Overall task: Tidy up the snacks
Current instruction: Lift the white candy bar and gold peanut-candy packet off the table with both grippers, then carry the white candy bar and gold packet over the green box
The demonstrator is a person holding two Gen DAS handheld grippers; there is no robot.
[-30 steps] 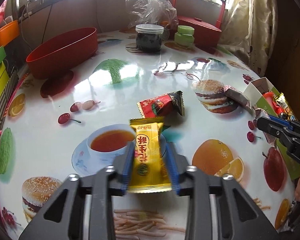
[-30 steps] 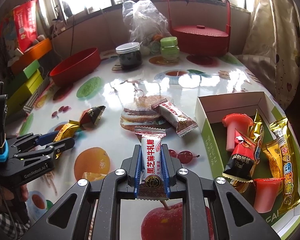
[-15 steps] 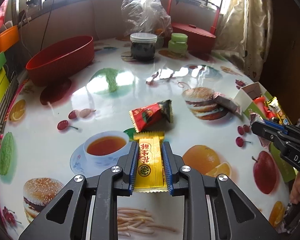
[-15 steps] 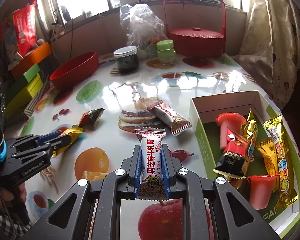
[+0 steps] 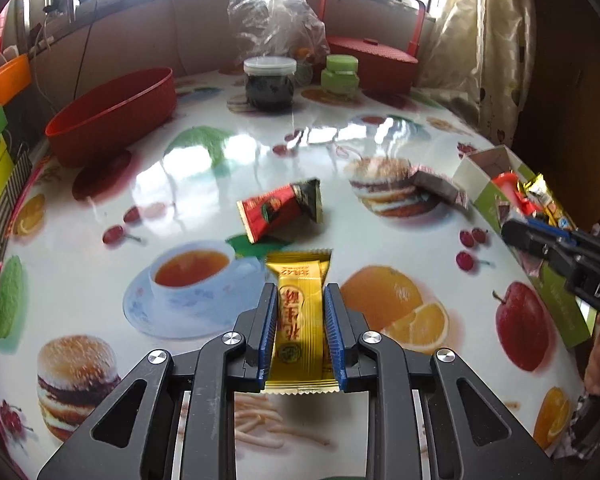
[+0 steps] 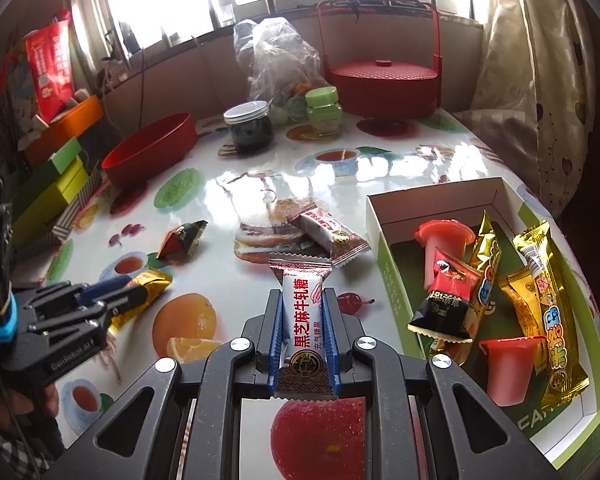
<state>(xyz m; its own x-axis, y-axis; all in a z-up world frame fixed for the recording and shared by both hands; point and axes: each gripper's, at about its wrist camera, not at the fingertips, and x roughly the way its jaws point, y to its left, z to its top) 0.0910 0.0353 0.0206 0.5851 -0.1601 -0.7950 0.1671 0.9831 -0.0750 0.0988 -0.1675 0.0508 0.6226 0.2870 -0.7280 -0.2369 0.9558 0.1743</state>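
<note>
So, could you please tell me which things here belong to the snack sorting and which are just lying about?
Job: yellow snack in left gripper; white candy in right gripper; red packet; brown packet; snack box.

Lying about: red bowl; dark jar; green jar; plastic bag; red basket.

Far beyond your jaws stand a red bowl [image 5: 112,116], a dark jar [image 5: 269,84], a green jar [image 5: 340,76] and a red lidded basket [image 6: 382,80].
</note>
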